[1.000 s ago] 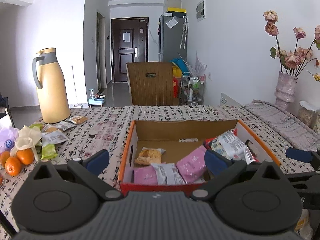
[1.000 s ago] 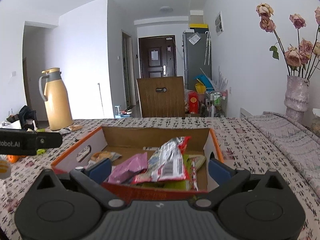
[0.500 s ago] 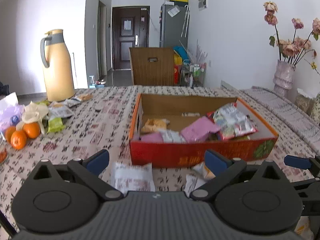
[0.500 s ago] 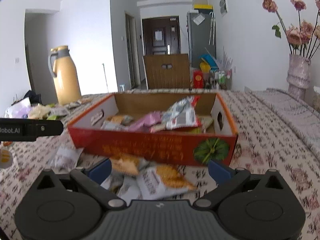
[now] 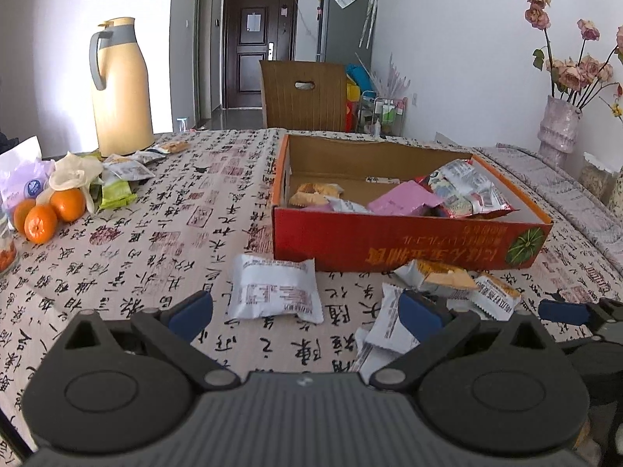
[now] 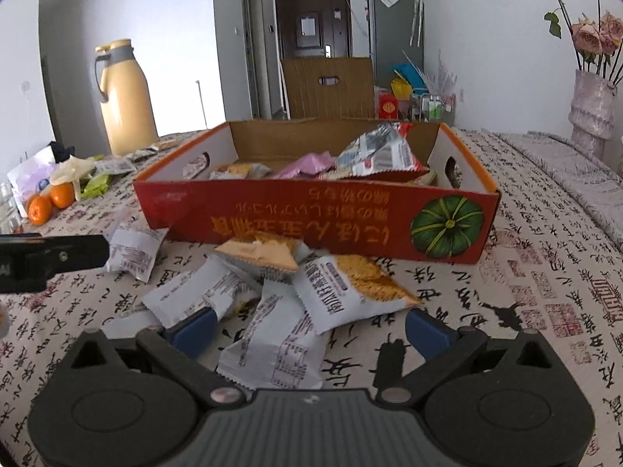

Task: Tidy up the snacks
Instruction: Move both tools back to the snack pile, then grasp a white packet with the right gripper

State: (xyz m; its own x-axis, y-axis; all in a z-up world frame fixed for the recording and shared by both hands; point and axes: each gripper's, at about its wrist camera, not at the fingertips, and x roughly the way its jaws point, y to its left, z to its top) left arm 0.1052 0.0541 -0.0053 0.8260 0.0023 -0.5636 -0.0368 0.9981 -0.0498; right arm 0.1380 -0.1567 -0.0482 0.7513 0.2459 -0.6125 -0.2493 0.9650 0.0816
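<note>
1. Snack packets [image 6: 272, 303]: loose pile on worktop [image 5: 163, 233], touching the front wall of the red box [image 6: 319, 222].
2. Box: more packets inside.
3. Left claw [image 5: 305, 313]: wide, empty, single white packet [image 5: 274, 292] at 12 o'clock.
4. Right claw [image 6: 309, 329]: wide, empty, over pile.
5. Oranges [image 5: 46, 214]: 10 o'clock.

A cardboard box [image 5: 409, 245] sits mid-desk [image 5: 163, 233] with snack packets [image 5: 459, 190] inside. More packets [image 6: 272, 303] lie heaped on the desk before its near wall, one packet [image 5: 274, 292] apart to their left. Oranges [image 5: 48, 214] lie toward the left edge, a thermos jug [image 5: 120, 89] at the far left corner, and a vase [image 5: 558, 124] at the far right.
</note>
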